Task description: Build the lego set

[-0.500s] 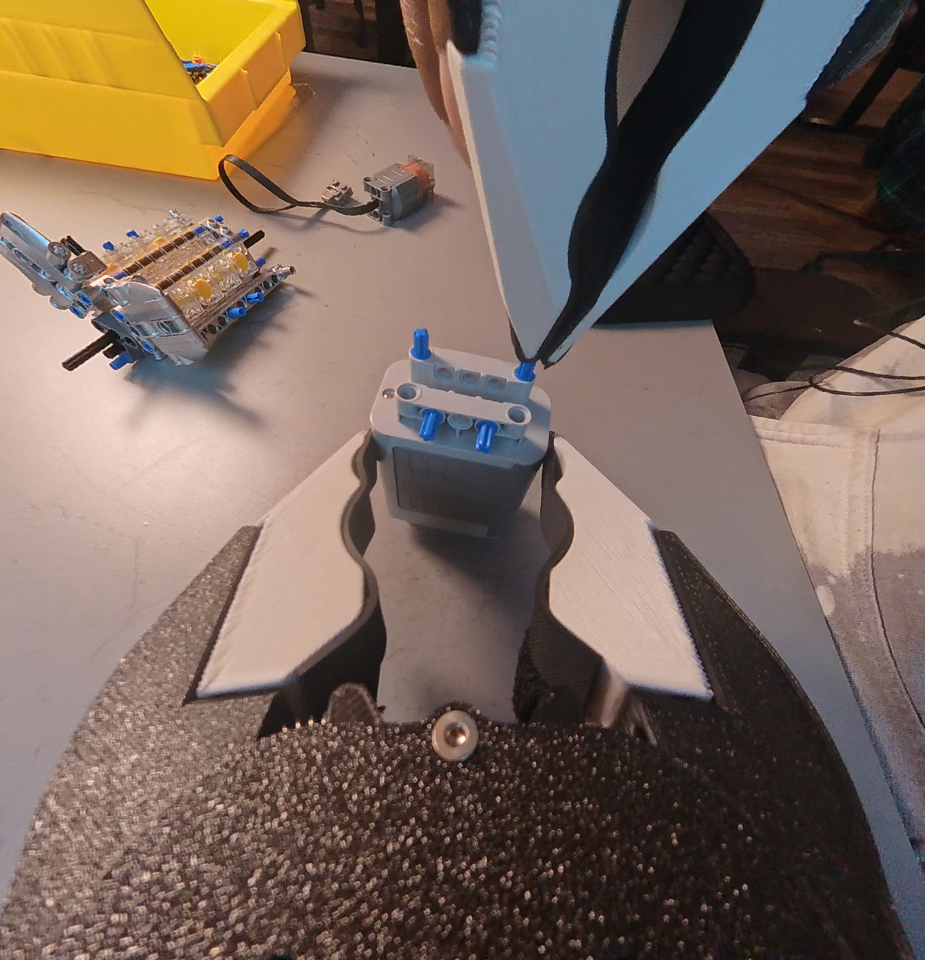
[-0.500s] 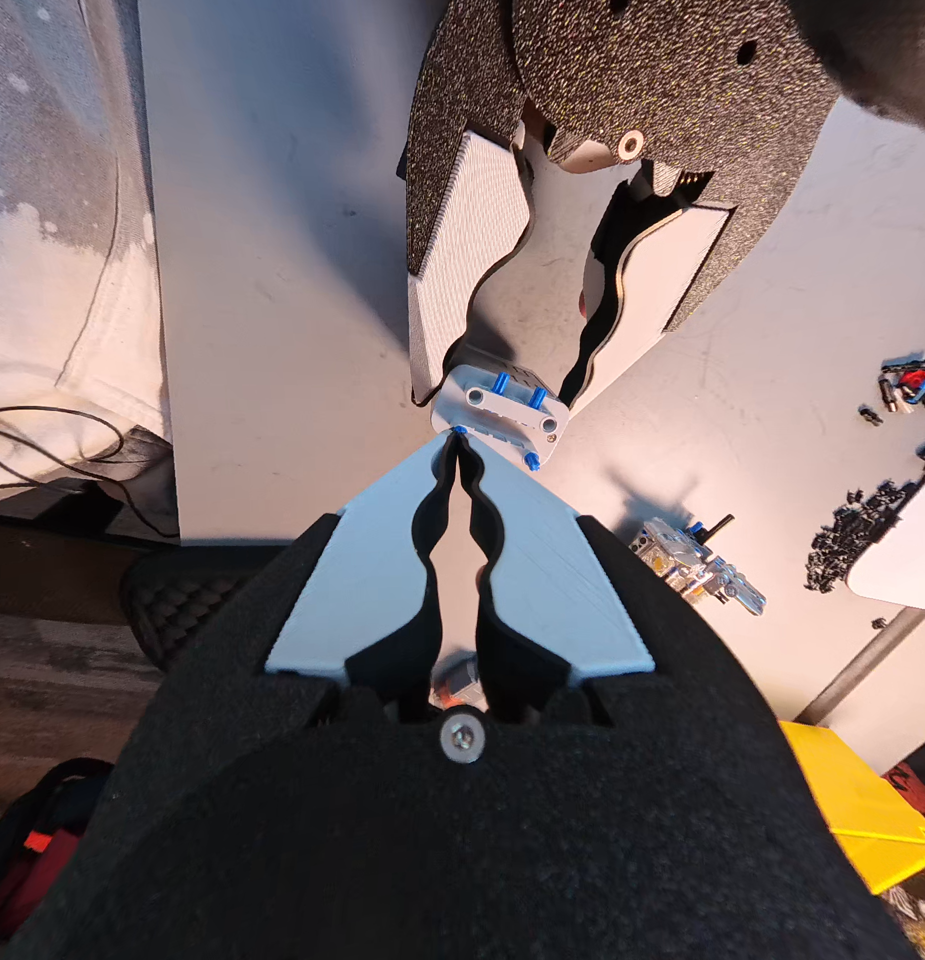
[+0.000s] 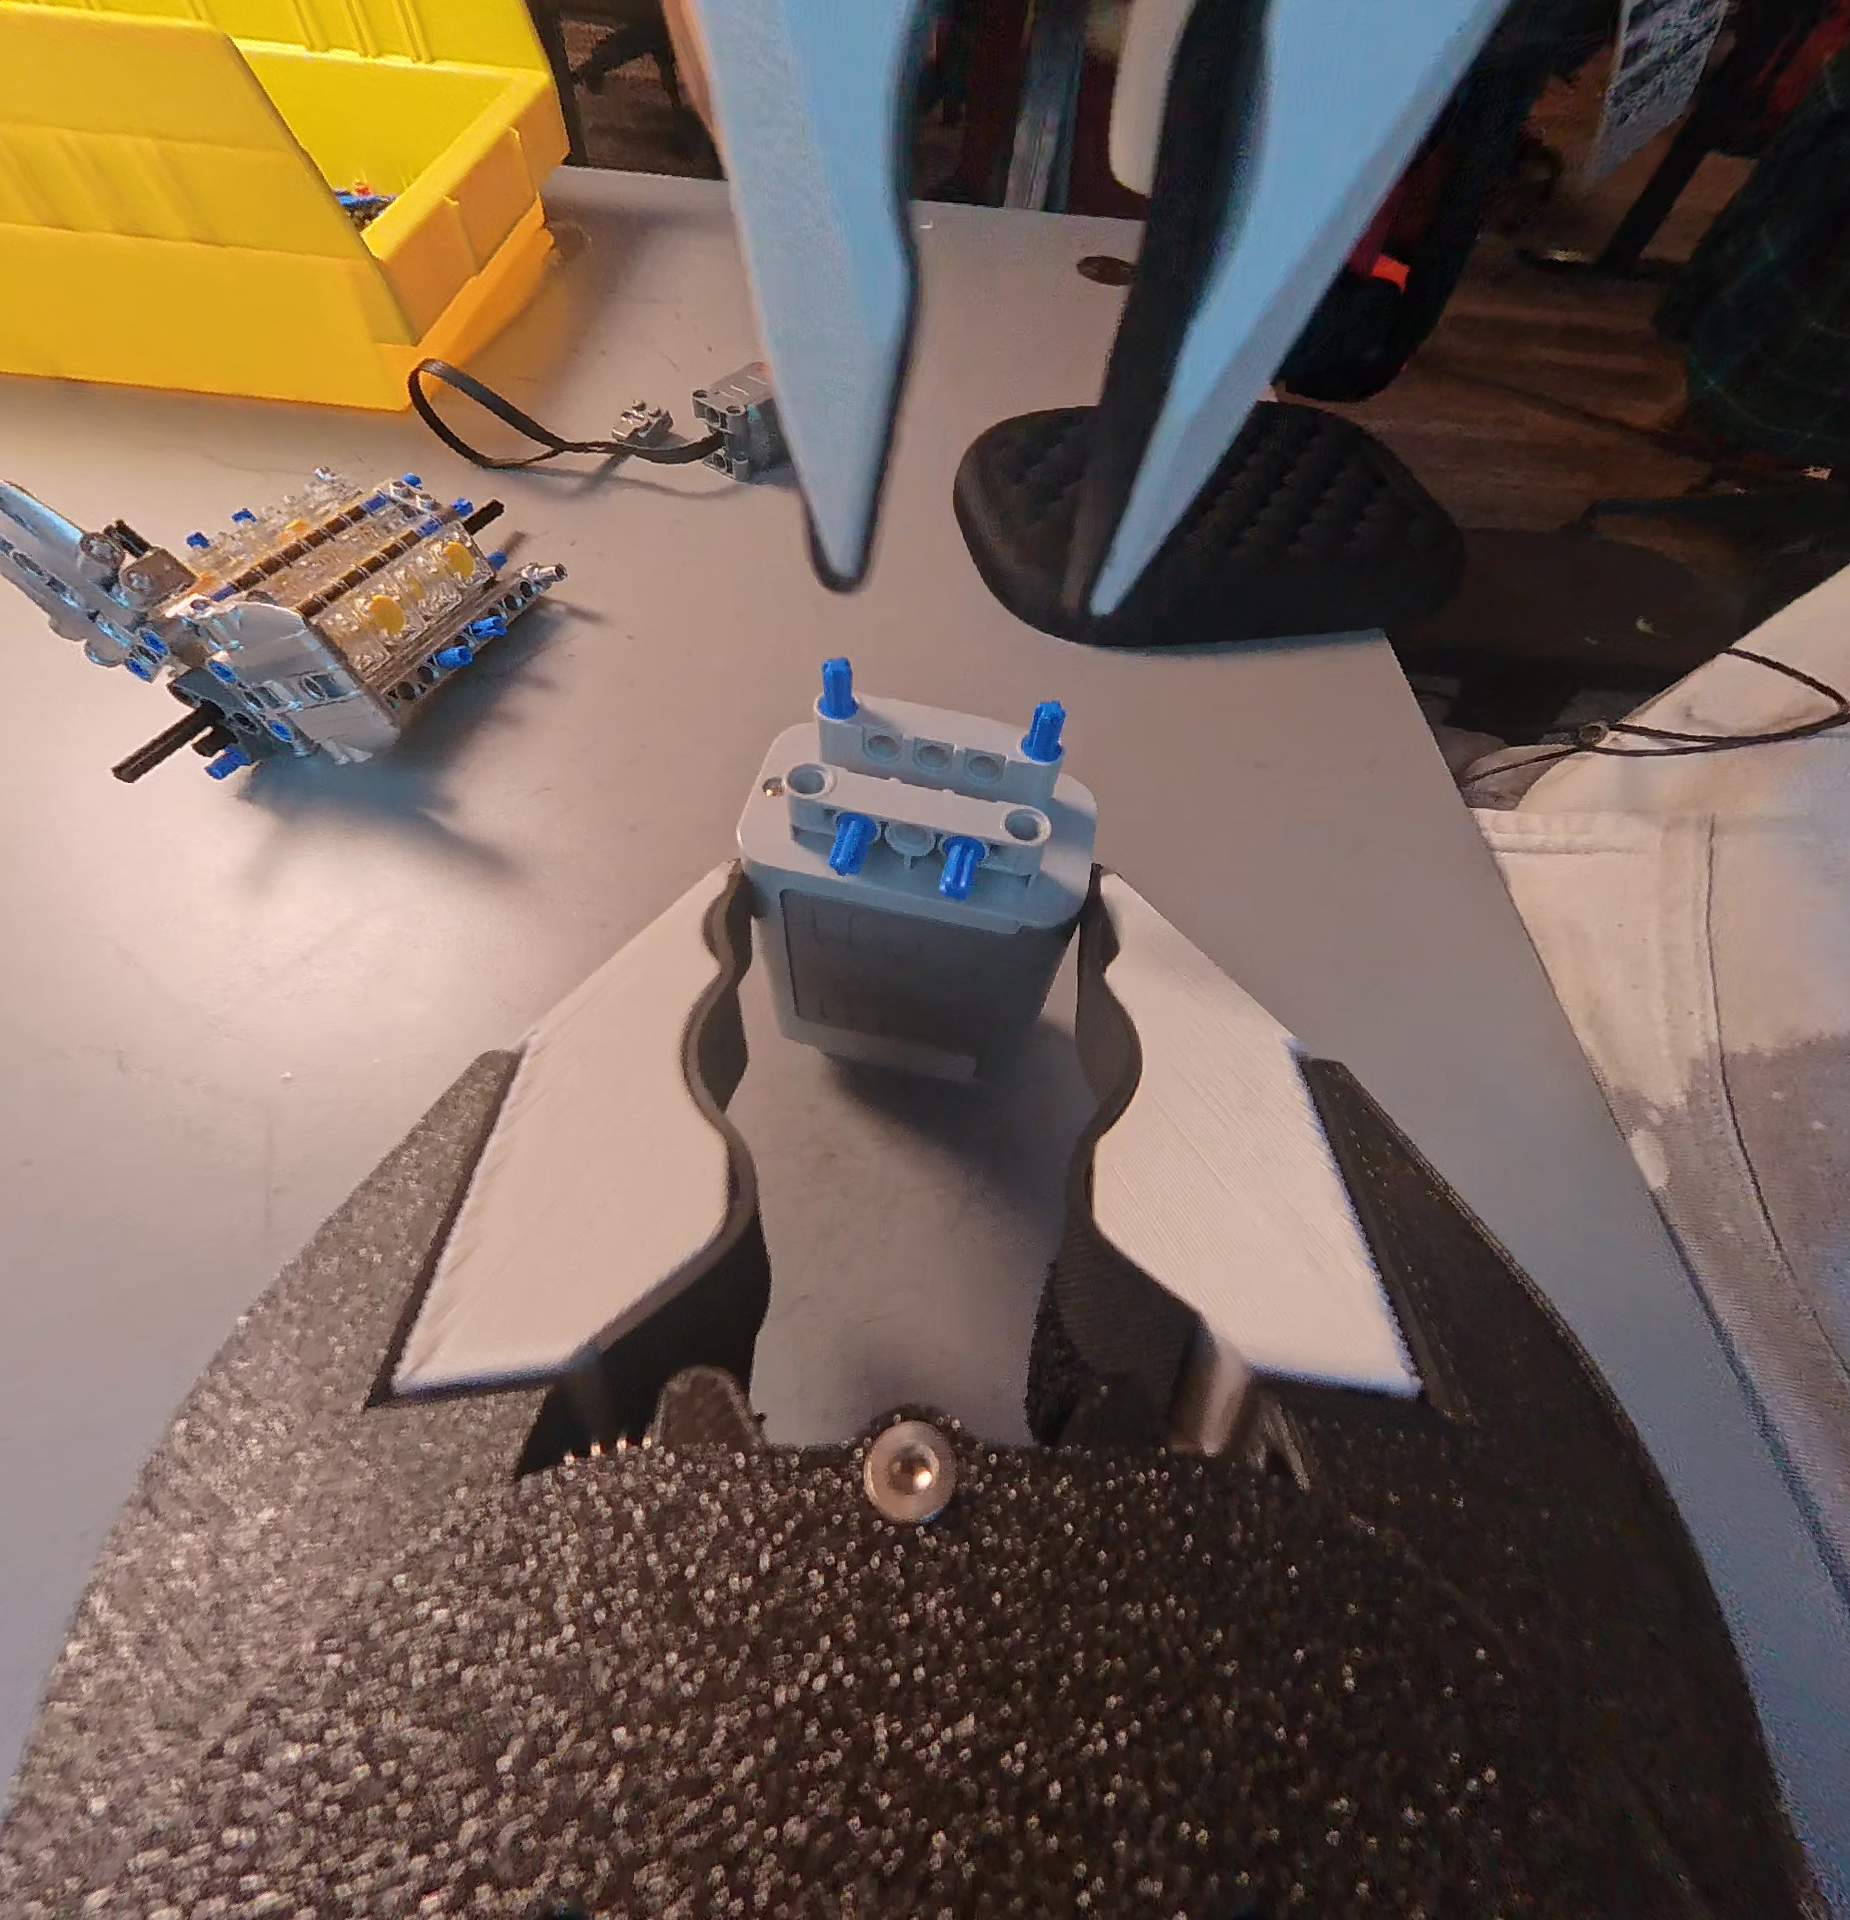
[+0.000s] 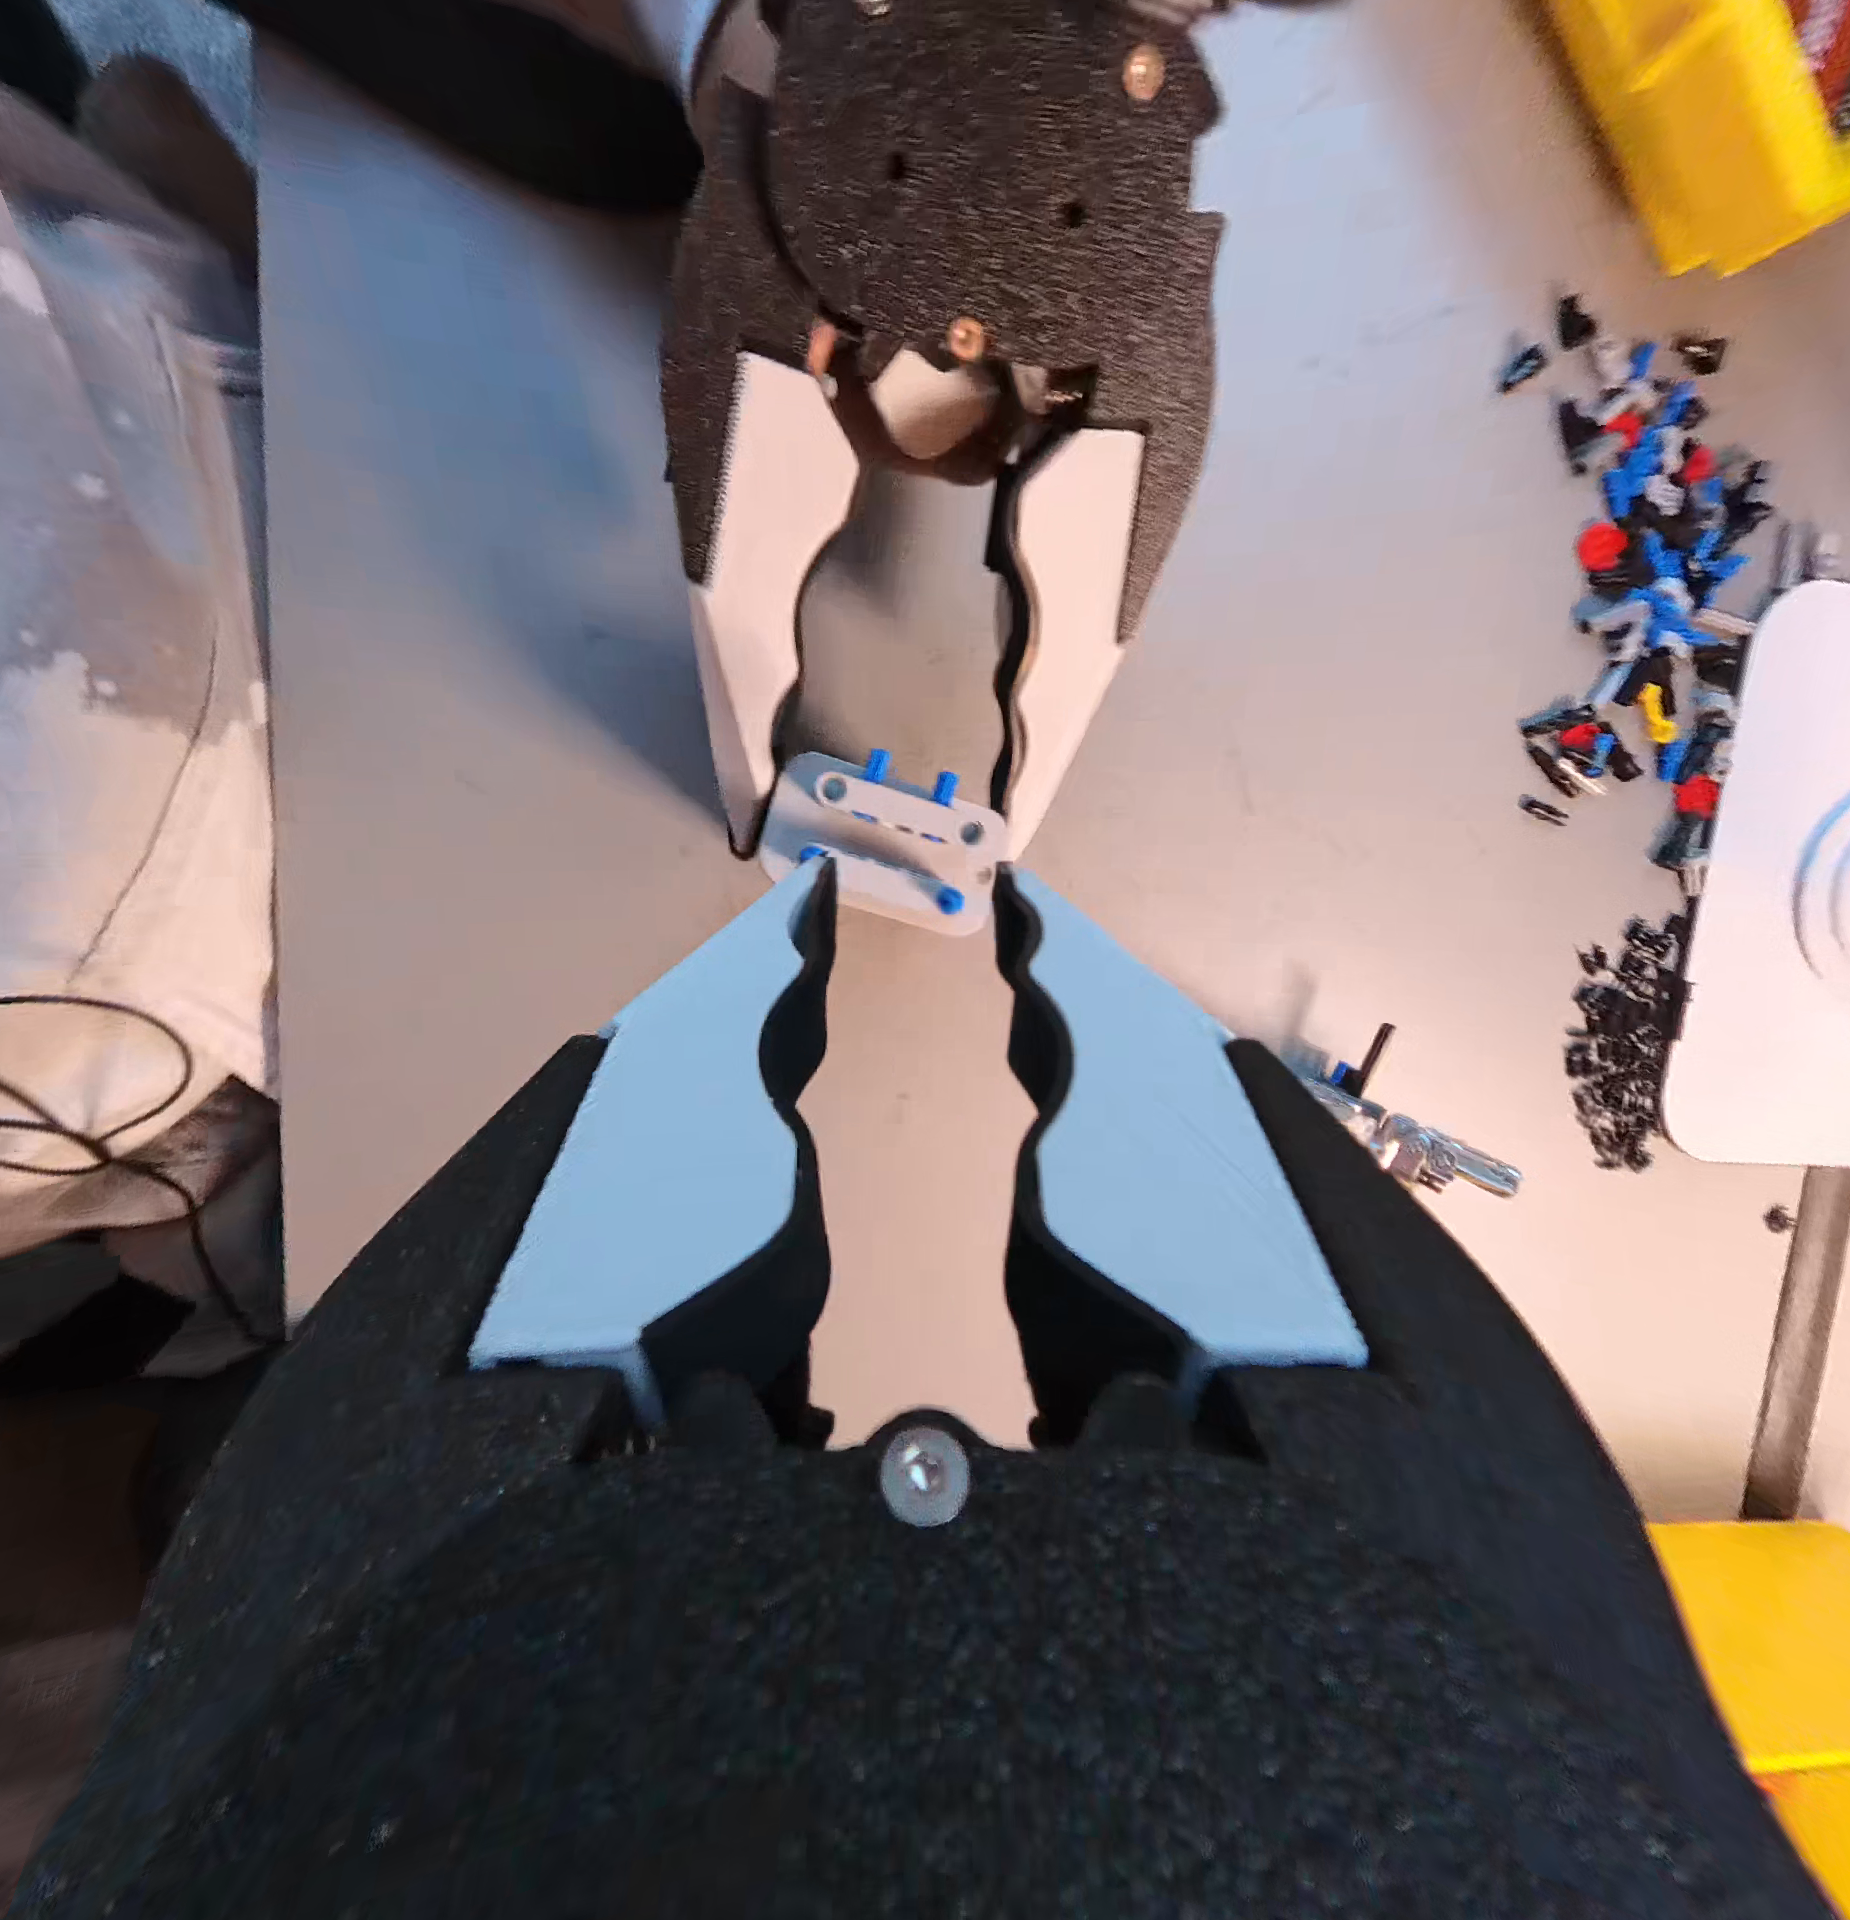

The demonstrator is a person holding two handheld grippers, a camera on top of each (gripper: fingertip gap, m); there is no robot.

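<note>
L gripper [image 3: 916, 914] was clamped on grey battery box [image 3: 913, 904], held upright over table [image 3: 277, 987] edge. R gripper [image 3: 968, 592] hung above it, jaws apart, empty. Judgement: keep L rigid, center R over blue pins [image 3: 838, 681] before closing.

Grey block [image 3: 916, 914] with blue pins, upright on table [image 3: 277, 1039].

A big yellow plastic bin [image 3: 277, 208] sits at the far corner of the flat grey table [image 3: 225, 987]. Near it lies a small grey motor block [image 3: 739, 410] with a black wire [image 3: 505, 431]. A grey and clear brick model [image 3: 266, 634] lies apart. A heap of little blue, black and red brick pieces [image 4: 1648, 582] lies beside a white plate [image 4: 1814, 883].
</note>
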